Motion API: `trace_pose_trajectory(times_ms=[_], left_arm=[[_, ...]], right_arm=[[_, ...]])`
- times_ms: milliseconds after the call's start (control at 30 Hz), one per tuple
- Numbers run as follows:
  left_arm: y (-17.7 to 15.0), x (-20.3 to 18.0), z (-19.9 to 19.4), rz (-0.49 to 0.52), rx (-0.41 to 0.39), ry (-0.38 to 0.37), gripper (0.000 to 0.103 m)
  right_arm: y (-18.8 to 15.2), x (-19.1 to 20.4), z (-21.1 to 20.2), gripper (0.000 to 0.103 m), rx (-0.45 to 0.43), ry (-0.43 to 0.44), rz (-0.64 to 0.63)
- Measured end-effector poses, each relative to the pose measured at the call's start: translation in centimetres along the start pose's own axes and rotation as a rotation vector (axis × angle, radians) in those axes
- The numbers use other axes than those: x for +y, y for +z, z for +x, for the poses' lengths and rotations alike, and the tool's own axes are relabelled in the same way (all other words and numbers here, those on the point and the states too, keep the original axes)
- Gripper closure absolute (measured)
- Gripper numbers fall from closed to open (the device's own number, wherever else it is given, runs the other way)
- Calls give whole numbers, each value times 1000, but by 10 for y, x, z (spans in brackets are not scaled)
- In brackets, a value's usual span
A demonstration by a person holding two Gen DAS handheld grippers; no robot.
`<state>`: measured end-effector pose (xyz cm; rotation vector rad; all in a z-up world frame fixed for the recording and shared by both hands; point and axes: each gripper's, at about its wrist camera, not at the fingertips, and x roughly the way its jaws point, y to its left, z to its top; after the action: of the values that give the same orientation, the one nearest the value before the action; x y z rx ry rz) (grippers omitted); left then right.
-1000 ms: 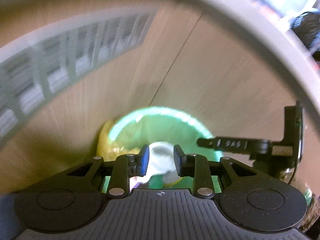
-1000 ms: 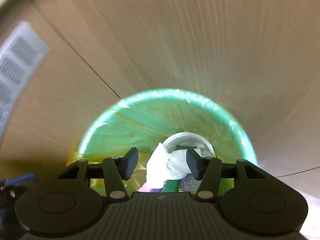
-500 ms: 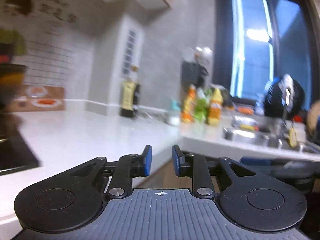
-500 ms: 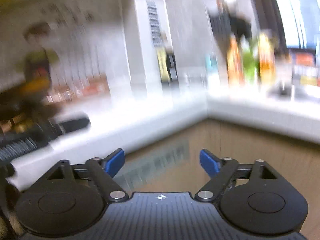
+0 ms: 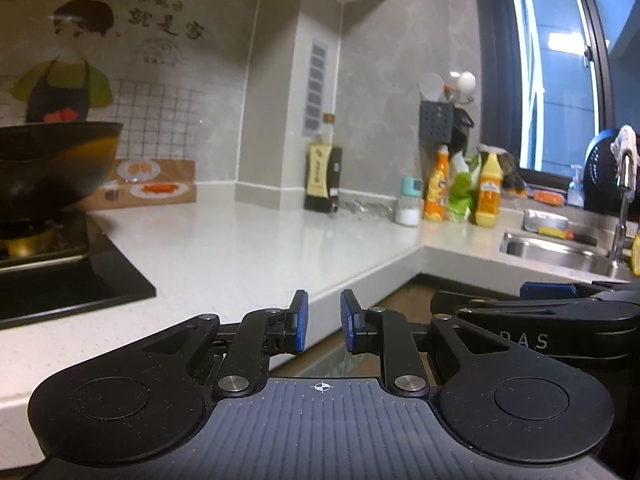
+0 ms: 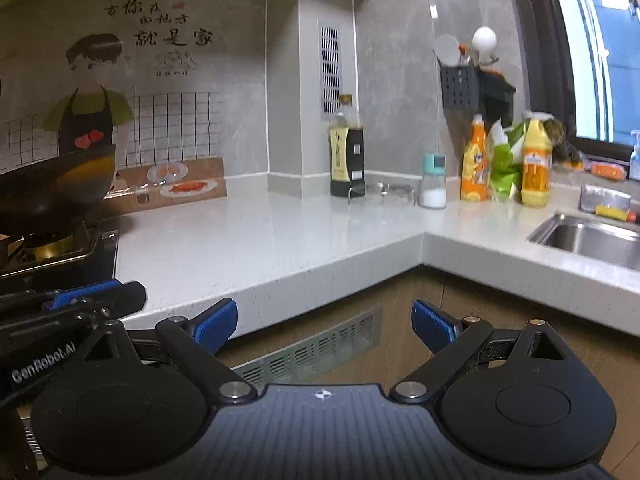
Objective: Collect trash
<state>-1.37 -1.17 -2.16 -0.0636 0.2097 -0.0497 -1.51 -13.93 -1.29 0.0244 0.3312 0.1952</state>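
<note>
Both grippers hung at the tabletop (image 5: 248, 248) edge. The left gripper (image 5: 322, 322) was narrowly parted, empty; the right gripper (image 6: 325, 326) was opening wide, empty. The wok (image 6: 52, 188) and sink (image 6: 588, 236) flanked bare surface.

Ahead of your jaws, a pale speckled counter (image 6: 280, 236) wraps an L-shaped corner under grey stone-look walls (image 6: 396, 80). Left of the jaws, a tiled backsplash carries a cartoon cook decal (image 6: 90, 112); a slatted vent (image 6: 330, 70) sits on the corner pillar straight ahead. To the right, a dark-framed window (image 5: 560, 64) glows blue above a steel sink (image 6: 592, 238). Below the counter edge run wood-grain cabinets (image 6: 500, 304) with a grille (image 6: 320, 350).
</note>
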Motion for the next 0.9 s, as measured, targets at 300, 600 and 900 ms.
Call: trace_pose_trajectory(times_ms=[300,600,900], left_arm=[[-7,2,10,0,45,-11,81],[-9,5,13,-5,70,-2,81],[-10,4,14,1,79,-9,82]], right_arm=[[-4,-5,6,8,18,-14,11],[-7,-1,9,8,34,-20,4],[-9,-3,10,8,44,-24,10]])
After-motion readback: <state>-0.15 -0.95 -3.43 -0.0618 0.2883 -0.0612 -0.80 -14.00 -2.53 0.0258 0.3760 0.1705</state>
